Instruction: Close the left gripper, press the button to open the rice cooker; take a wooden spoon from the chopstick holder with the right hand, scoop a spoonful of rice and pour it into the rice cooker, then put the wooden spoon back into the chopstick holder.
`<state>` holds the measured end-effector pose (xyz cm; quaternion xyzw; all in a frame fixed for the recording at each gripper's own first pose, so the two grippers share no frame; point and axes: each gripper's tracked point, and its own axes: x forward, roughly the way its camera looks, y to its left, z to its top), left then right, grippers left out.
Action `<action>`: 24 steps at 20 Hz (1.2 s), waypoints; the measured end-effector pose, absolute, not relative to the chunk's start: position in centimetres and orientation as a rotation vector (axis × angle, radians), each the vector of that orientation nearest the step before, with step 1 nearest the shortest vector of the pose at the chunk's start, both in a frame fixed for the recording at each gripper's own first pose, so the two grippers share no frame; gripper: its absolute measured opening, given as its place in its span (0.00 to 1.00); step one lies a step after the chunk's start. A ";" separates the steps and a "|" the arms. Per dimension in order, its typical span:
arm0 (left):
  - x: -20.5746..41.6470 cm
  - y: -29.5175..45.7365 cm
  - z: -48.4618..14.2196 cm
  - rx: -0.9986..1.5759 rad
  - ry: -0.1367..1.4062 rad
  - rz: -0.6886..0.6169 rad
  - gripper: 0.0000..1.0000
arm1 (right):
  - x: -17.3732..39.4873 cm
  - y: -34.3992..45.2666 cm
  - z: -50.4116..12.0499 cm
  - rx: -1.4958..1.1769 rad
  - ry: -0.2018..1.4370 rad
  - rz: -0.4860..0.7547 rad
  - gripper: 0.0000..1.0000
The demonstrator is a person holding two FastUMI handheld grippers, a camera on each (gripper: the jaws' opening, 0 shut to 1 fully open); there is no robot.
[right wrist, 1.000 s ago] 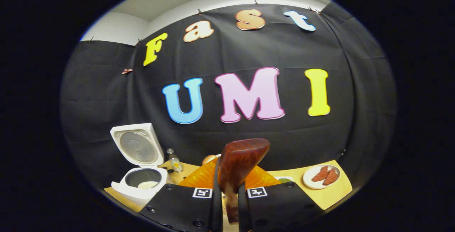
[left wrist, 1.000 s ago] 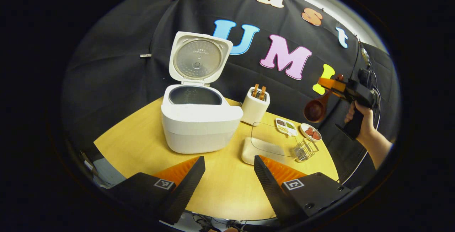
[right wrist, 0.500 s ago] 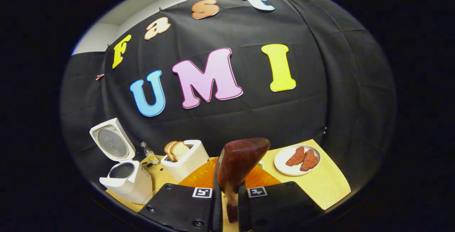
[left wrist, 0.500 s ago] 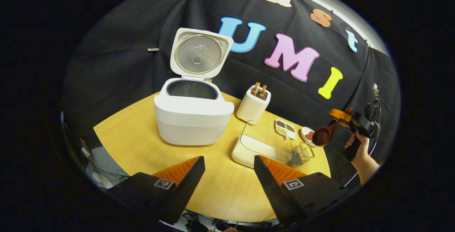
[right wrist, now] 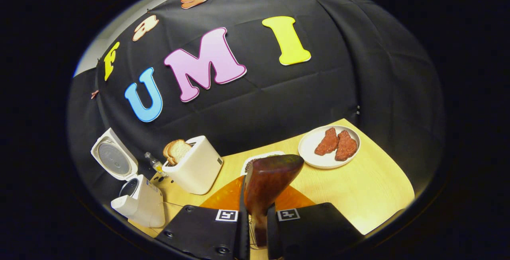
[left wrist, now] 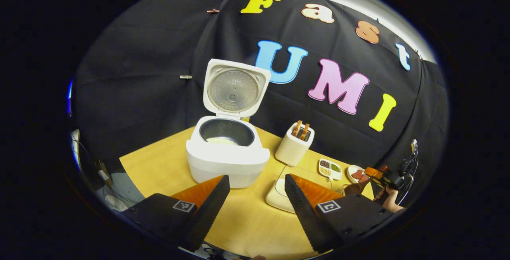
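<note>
With rice in the open rice cooker (left wrist: 228, 148), the right gripper (right wrist: 257, 228), clenched on the wooden spoon (right wrist: 266, 184), must return it to the chopstick holder at the table's 4 o'clock edge; the left gripper (left wrist: 255, 196) stands released.

Wooden spoon (right wrist: 267, 180) bowl's inside faces away — contents (if any) hidden.

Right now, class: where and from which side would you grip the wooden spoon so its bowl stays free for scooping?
Grip the spoon on its handle, as the right tongs do now: shut across it just behind the bowl. The handle is slim enough to fit between them; the bowl is wider and must stay clear. Come from the handle end, with the bowl pointing away.
</note>
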<state>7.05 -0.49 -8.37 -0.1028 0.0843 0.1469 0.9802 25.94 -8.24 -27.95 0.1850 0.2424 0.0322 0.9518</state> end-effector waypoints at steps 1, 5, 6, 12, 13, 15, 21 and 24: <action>6.7 -0.2 -8.4 -0.211 0.170 0.306 0.95 | 25.9 -8.1 -28.8 0.387 0.510 0.061 0.21; 5.7 0.9 -9.5 -0.249 0.190 0.350 0.96 | 26.1 -8.0 -31.8 0.378 0.559 0.037 0.22; 5.6 1.1 -9.7 -0.261 0.191 0.355 0.96 | 26.0 -8.0 -32.4 0.379 0.574 0.029 0.23; 5.6 2.6 -7.5 -0.213 0.155 0.374 0.96 | 25.6 -8.5 -31.4 0.398 0.562 -0.009 0.54; 5.8 2.9 -6.7 -0.191 0.144 0.369 0.96 | 25.3 -8.5 -31.0 0.386 0.560 -0.007 0.74; 6.3 3.6 -5.2 -0.151 0.129 0.359 0.96 | 24.1 -8.9 -29.8 0.329 0.548 -0.015 0.96; 7.9 5.3 -1.0 -0.086 0.094 0.337 0.96 | 18.6 -10.8 -24.4 0.157 0.490 -0.025 0.98; 9.5 5.9 2.2 -0.093 0.051 0.294 0.96 | 15.5 -11.6 -21.2 0.076 0.438 -0.034 0.98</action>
